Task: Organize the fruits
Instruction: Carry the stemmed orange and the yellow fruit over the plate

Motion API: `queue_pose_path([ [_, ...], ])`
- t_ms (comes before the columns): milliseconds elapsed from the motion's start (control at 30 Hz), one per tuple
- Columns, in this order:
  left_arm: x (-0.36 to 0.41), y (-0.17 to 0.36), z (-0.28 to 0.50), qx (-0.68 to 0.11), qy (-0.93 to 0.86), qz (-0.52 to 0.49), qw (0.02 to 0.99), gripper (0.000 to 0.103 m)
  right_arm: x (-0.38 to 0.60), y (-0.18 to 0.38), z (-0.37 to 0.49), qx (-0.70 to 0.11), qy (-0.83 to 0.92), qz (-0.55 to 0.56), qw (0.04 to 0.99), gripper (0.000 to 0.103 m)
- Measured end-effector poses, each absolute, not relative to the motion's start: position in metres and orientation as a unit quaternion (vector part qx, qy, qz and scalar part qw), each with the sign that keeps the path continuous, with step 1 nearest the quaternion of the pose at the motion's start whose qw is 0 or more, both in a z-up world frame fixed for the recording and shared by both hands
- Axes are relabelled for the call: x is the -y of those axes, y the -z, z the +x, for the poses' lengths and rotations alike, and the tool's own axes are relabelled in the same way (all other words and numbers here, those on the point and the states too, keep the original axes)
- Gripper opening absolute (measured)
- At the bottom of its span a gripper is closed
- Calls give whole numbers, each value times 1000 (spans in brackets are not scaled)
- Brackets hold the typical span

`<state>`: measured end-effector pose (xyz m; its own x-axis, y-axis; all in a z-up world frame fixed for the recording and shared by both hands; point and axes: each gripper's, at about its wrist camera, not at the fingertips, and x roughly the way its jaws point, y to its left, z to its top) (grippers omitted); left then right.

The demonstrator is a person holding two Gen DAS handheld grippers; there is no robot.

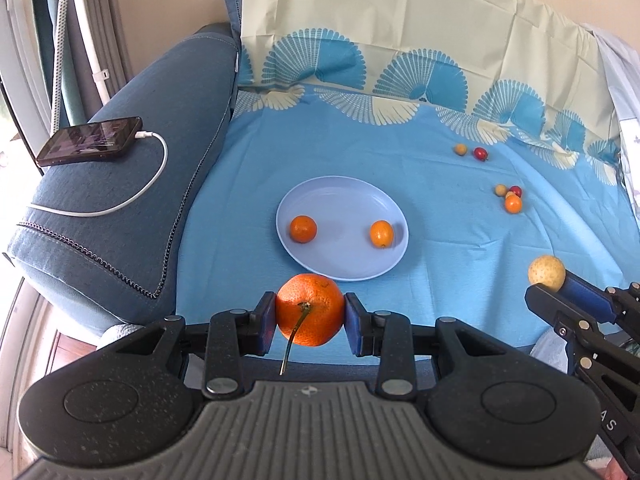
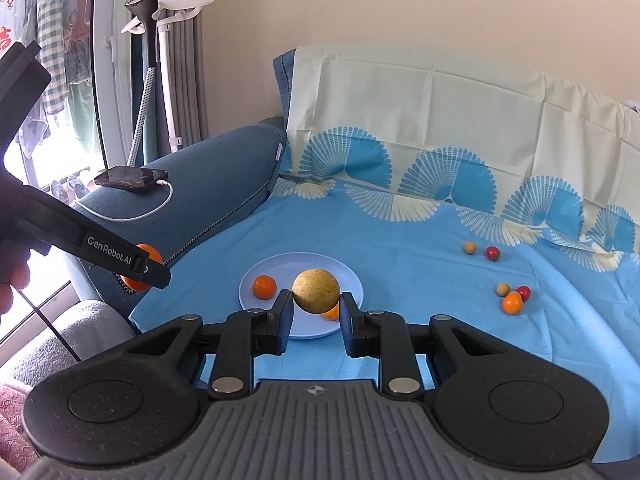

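Left gripper (image 1: pixel 310 320): closed on the large orange (image 1: pixel 310 309); the blue pads press both sides of the fruit, lower centre of the left wrist view.
Large orange: held clear of the cloth, stem (image 1: pixel 294 338) hanging toward the camera; it sits just below the near rim of the plate in that view.
Right gripper (image 2: pixel 316 308): closed on the tan round fruit (image 2: pixel 316 291); the fingers grip it at its left and right sides, centre of the right wrist view.
Tan round fruit: held above the cloth, in front of the plate and covering part of it in that view; also seen at the right edge of the left wrist view.
Plate (image 1: pixel 320 188): pale blue, lies on the blue cloth (image 1: pixel 440 240), middle of the left wrist view.
Plate contents: one small orange (image 1: pixel 303 229) at left, one oval orange fruit (image 1: pixel 382 233) at right, well apart.
Loose fruit, cluster: tan ball, red cherry tomato and orange fruit (image 1: pixel 513 203) touching or nearly so, right of the plate.
Loose fruit, pair: tan ball (image 1: pixel 461 149) beside a red tomato (image 1: pixel 481 154), upper right, near the cloth's fan pattern.
Phone (image 1: pixel 90 141): on the sofa arm (image 1: pixel 132 208), upper left, white cable (image 1: pixel 132 200) plugged in.
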<state>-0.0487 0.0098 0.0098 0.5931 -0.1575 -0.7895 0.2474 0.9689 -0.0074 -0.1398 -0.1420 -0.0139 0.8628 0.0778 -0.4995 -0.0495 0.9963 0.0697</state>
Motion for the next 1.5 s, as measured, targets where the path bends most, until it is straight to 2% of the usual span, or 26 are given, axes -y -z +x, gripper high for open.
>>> queue_pose_path([
  [967,-21,-5,-7,-444,97,39,890,39,146,24,-114,-283,-33,30,958,26],
  [1500,3,29,69,-471,94,48,876,39,143,56,-35,-318,-45,35,946,26],
])
